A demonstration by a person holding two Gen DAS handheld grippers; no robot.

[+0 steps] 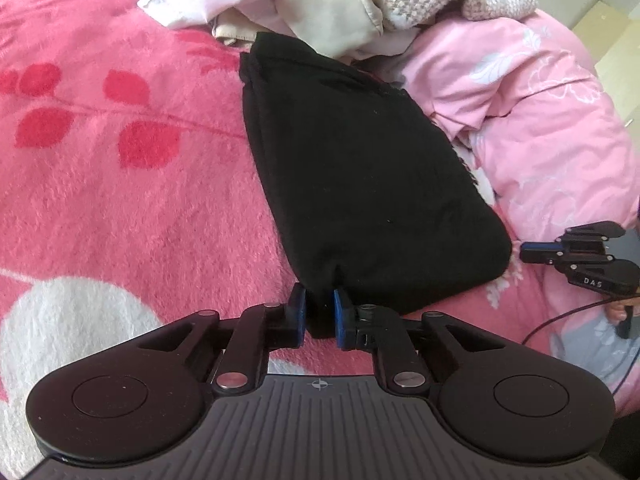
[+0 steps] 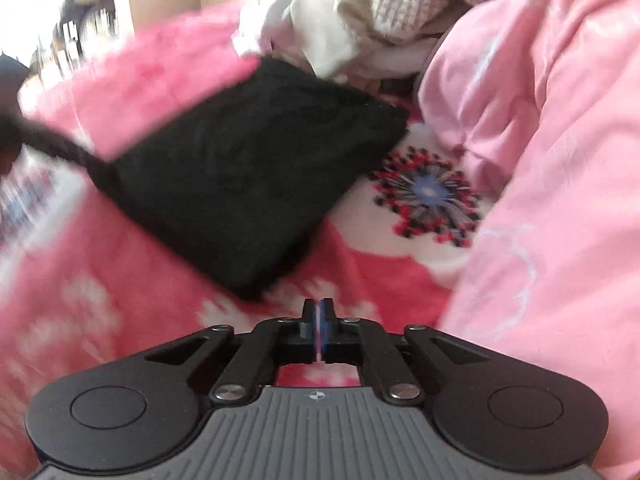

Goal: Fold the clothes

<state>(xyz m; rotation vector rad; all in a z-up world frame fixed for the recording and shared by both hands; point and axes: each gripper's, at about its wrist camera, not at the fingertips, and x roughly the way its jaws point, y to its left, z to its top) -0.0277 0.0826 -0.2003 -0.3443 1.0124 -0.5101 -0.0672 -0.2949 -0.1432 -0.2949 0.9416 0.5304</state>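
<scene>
Left wrist: left claw (image 1: 319, 316) pinches near edge of folded black garment (image 1: 360, 176).

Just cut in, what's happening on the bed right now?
A person is folding clothes with two handheld grippers. The left gripper pinches the near edge of a folded black garment lying on the pink blanket. The right gripper is shut on nothing, beside the garment. Unfolded clothes wait behind.

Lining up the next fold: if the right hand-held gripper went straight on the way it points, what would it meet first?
Probably the pink fleece blanket just ahead of the right hand-held gripper, which is shut and empty. The folded black garment lies beyond, to its left; depth is unclear.
</scene>
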